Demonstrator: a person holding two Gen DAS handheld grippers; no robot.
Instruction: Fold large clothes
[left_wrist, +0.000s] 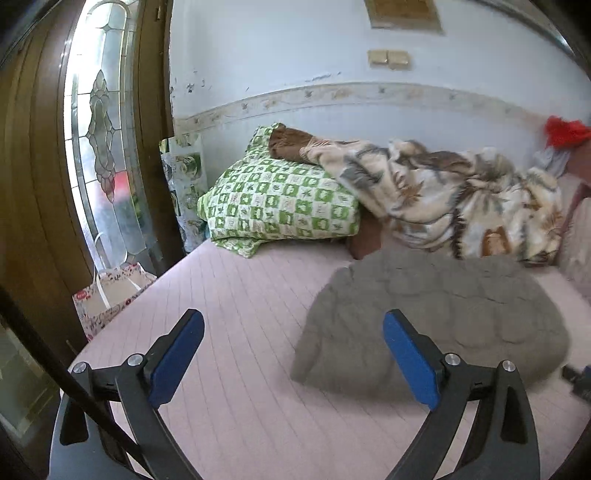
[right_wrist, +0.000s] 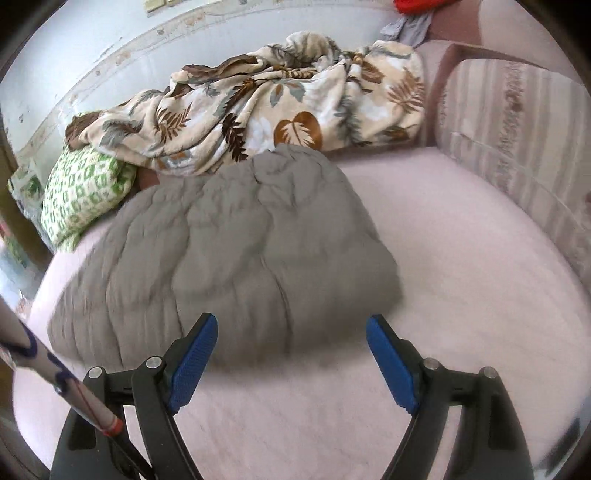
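Left tool (left_wrist: 293, 354): jaws spread wide, nothing gripped; blue pads (left_wrist: 176, 363) seen above the pink bed sheet (left_wrist: 229, 288), clear of it; grey garment lies beyond the R pad.
Right tool (right_wrist: 291, 356): jaws apart, nothing clamped; pads (right_wrist: 194, 363) held just in front of the garment's near edge, contact not seen.
Grey garment (right_wrist: 229, 254): quilted, padded; laid as a folded bundle on the bed, approx. mid-mattress; far edge is tucked against the leaf blanket; left-wrist view shows it at (left_wrist: 436, 314), blurred.
Bed: covered w/ pale pink sheet, faint stripe pattern; bare sheet is seen L and R of the garment.
Leaf blanket (right_wrist: 280, 107): cream w/ brown and grey leaves, bunched along the wall side, partly draped over the pillow.
Pillow (left_wrist: 280, 199): green-and-white check, at the head end near the door, beside the garment's L far corner.
Striped cushion (right_wrist: 513, 125): pinkish, propped at the bed's R side, well apart from the garment.
Door (left_wrist: 99, 140): dark wood w/ leaded glass panel, at L.
Paper bag (left_wrist: 110, 295): floral, stood on the floor by the bed edge.
Red item (left_wrist: 565, 131): on far R, by the wall; kind can't be told.
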